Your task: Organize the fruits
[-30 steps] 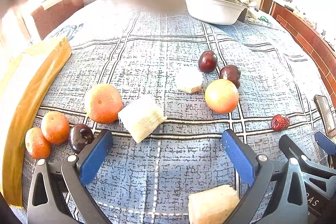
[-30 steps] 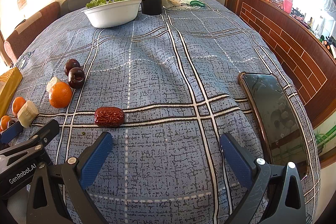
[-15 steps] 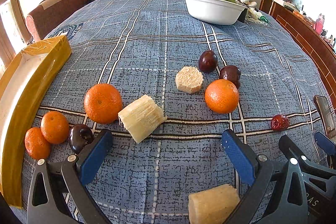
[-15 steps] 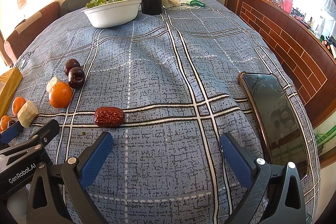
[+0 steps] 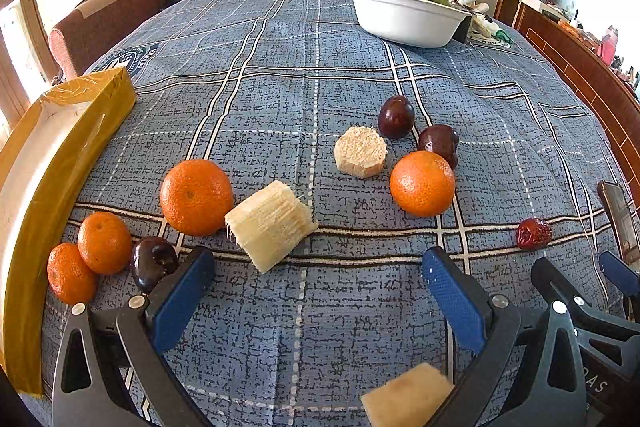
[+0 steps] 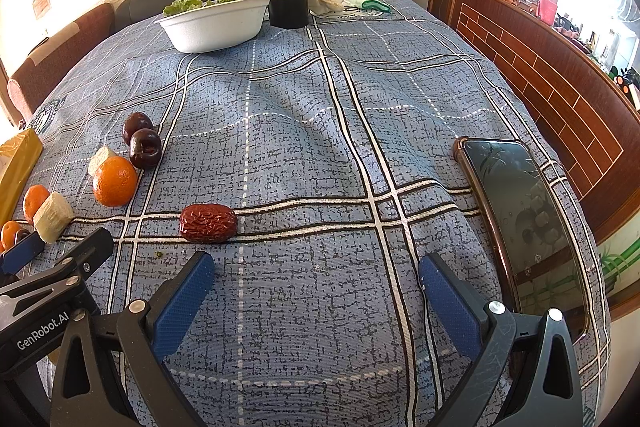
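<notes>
Lying beside the red date point(image 6: 208, 223), phone point(image 6: 524, 223) right-view only

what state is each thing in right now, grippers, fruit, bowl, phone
left gripper: open, empty
right gripper: open, empty
red date: loose on the cloth, untouched
four oranges: whole, unpeeled
three dark plums: whole
cane pieces: cut, peeled
white bowl: upright, holding greens
phone: face up, screen dark
yellow box: open

Woven cloth tablecloth point(image 6: 320, 131), glossy plums point(image 5: 396, 117), wrinkly matt date point(image 6: 208, 223)
</notes>
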Motion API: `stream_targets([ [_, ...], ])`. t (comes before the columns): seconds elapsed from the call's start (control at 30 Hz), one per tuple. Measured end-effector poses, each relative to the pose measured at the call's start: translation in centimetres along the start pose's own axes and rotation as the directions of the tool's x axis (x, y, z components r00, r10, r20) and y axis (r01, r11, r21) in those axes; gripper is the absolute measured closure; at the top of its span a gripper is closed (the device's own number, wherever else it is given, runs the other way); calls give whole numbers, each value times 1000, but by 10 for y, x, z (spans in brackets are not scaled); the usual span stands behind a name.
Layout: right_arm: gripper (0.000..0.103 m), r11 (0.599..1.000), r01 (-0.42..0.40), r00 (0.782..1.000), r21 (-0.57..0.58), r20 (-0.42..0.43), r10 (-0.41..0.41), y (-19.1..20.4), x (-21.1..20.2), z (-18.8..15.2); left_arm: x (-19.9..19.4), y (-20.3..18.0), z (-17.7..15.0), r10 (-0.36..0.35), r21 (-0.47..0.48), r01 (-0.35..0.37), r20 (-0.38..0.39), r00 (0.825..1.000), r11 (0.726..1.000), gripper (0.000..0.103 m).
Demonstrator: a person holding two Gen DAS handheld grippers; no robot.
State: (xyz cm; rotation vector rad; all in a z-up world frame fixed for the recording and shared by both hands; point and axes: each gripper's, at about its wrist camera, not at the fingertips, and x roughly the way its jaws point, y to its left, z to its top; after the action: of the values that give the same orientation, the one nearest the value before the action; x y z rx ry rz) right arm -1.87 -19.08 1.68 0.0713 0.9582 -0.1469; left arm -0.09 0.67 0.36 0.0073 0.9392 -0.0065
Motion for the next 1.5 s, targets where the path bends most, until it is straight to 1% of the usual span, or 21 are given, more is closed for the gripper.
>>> stream_targets([
  [1.5, 0, 1000, 0, 1000, 0, 0, 0, 0, 0, 0, 0, 1, -5, -2, -3, 2, 2, 1000, 1000, 0],
])
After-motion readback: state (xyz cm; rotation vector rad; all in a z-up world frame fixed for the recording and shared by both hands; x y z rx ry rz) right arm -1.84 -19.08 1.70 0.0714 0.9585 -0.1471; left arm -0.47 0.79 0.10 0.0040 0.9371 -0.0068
